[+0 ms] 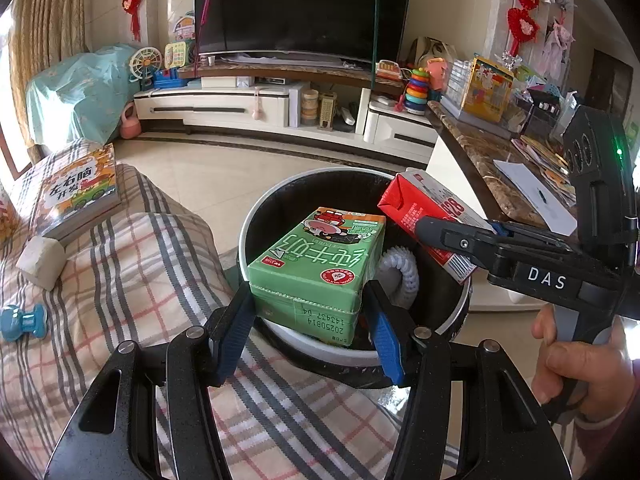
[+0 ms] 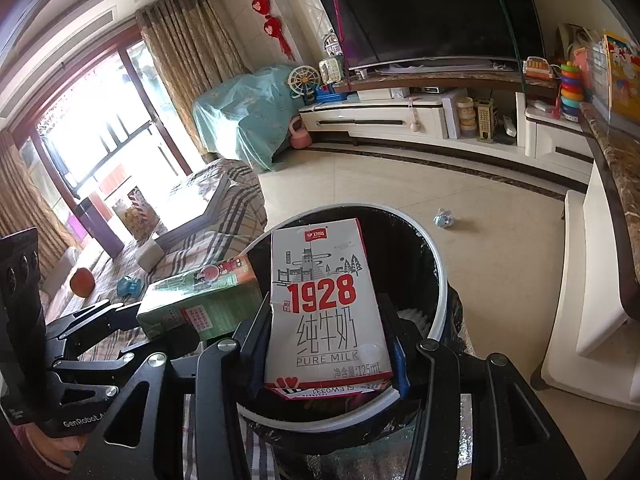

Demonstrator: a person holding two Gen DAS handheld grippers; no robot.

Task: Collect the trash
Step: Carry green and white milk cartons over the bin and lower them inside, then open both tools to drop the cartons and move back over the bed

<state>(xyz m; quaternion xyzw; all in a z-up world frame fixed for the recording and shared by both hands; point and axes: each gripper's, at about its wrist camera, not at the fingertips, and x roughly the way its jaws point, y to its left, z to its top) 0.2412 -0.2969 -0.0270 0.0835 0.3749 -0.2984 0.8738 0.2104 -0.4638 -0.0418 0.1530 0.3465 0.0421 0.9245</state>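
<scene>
My left gripper (image 1: 308,316) is shut on a green milk carton (image 1: 316,256), held over the round black bin with a white rim (image 1: 256,216). The right gripper (image 1: 452,232) comes in from the right, shut on a red and white milk carton (image 1: 424,208) above the bin's right side. In the right wrist view the right gripper (image 2: 328,340) clamps the white "1928" carton (image 2: 324,304) over the bin (image 2: 436,256). The green carton (image 2: 200,300) hangs to its left in the left gripper (image 2: 160,320). A white coiled thing (image 1: 400,272) lies inside the bin.
A plaid-covered sofa (image 1: 132,248) lies left of the bin, bearing a children's book (image 1: 76,196), a white block (image 1: 40,260) and a blue toy (image 1: 22,322). A marble-topped counter (image 1: 480,148) with papers stands to the right. A small blue toy (image 2: 446,218) lies on the tiled floor.
</scene>
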